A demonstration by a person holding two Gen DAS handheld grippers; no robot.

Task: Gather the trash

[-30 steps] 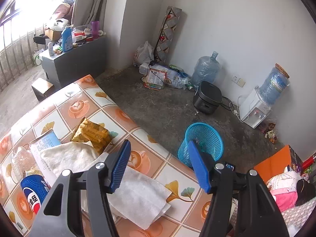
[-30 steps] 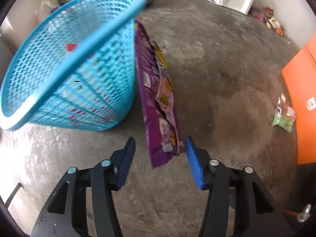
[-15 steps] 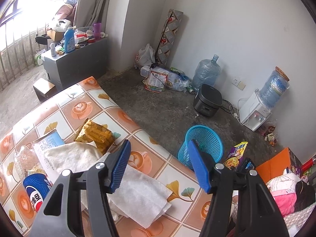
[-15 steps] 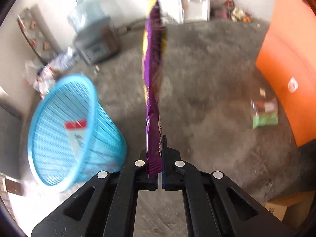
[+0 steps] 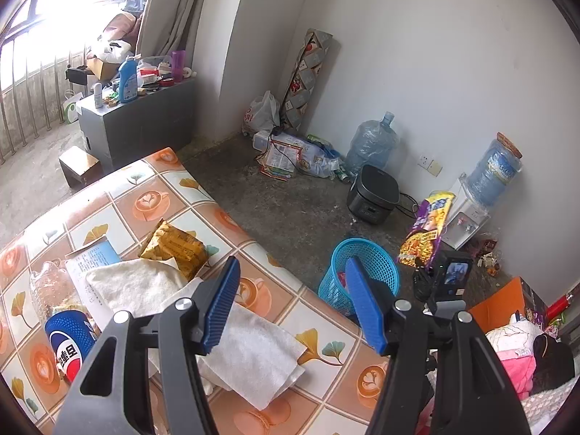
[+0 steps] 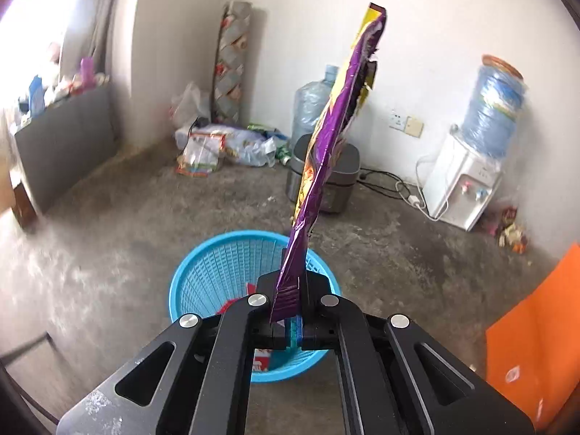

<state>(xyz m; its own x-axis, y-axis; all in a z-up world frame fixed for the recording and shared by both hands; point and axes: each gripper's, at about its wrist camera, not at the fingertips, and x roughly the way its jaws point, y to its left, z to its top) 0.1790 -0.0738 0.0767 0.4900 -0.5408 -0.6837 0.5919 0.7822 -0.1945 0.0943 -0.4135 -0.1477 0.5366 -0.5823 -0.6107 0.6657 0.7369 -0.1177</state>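
Note:
My right gripper (image 6: 290, 282) is shut on the bottom edge of a purple snack wrapper (image 6: 326, 152), which stands up from the pads, above the blue mesh basket (image 6: 203, 272) on the floor. The basket holds a red and white wrapper. In the left wrist view the same purple wrapper (image 5: 427, 232) hangs in the air right of the blue basket (image 5: 377, 264), held by the right gripper (image 5: 422, 266). My left gripper (image 5: 293, 304) is open over the tiled table (image 5: 152, 199), above a white paper towel (image 5: 253, 355), with nothing between its fingers.
On the table lie a yellow snack bag (image 5: 174, 246), a Pepsi can (image 5: 69, 337), a clear plastic bottle (image 5: 50, 290) and a paper sheet (image 5: 94, 257). On the floor: a black cooker (image 6: 326, 177), a water dispenser (image 6: 467, 177), an orange box (image 6: 536, 344), litter by the far wall.
The right gripper shut on the purple wrapper that lay beside the basket and lifted it high, now above the basket's opening. The left gripper stayed put, still open.

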